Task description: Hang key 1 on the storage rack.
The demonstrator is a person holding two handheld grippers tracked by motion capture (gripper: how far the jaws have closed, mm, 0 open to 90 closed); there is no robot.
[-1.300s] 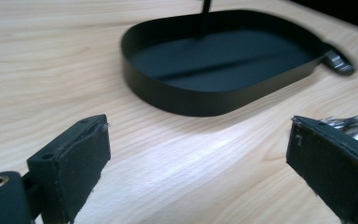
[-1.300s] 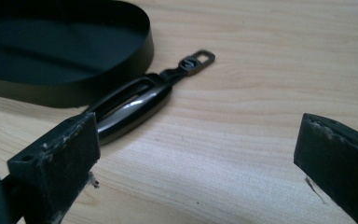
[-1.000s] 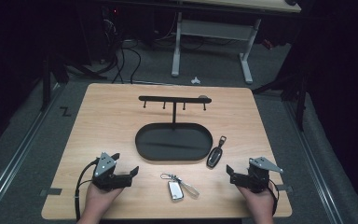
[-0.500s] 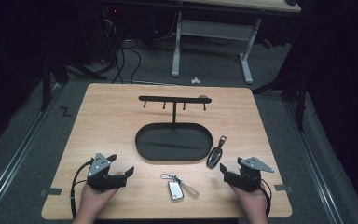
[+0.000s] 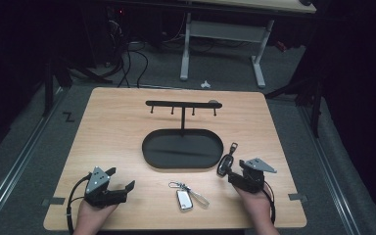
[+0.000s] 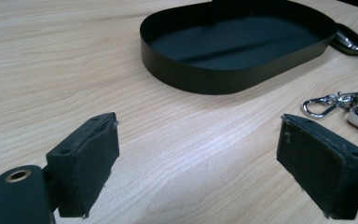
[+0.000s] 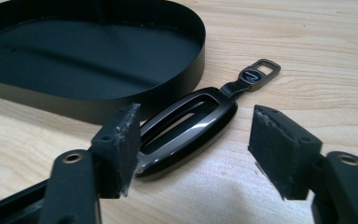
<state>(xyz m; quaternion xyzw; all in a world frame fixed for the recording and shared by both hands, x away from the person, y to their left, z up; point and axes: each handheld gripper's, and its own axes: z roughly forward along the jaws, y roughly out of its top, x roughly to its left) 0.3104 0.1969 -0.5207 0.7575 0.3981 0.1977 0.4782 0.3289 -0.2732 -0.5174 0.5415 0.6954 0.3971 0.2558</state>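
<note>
My right tool has just been closing around the black key fob, not gripping; its emblem is unreadable. Left tool gapes empty.

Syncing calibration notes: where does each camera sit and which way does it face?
High view: above the person's side of the table, looking forward and down; both hands, left gripper and right gripper show.
Left gripper view: low over the table, facing the black tray between its open jaws.
Right gripper view: low, facing the black key fob, which lies between its jaws.
Shared: tray and fob appear in all three.
</note>
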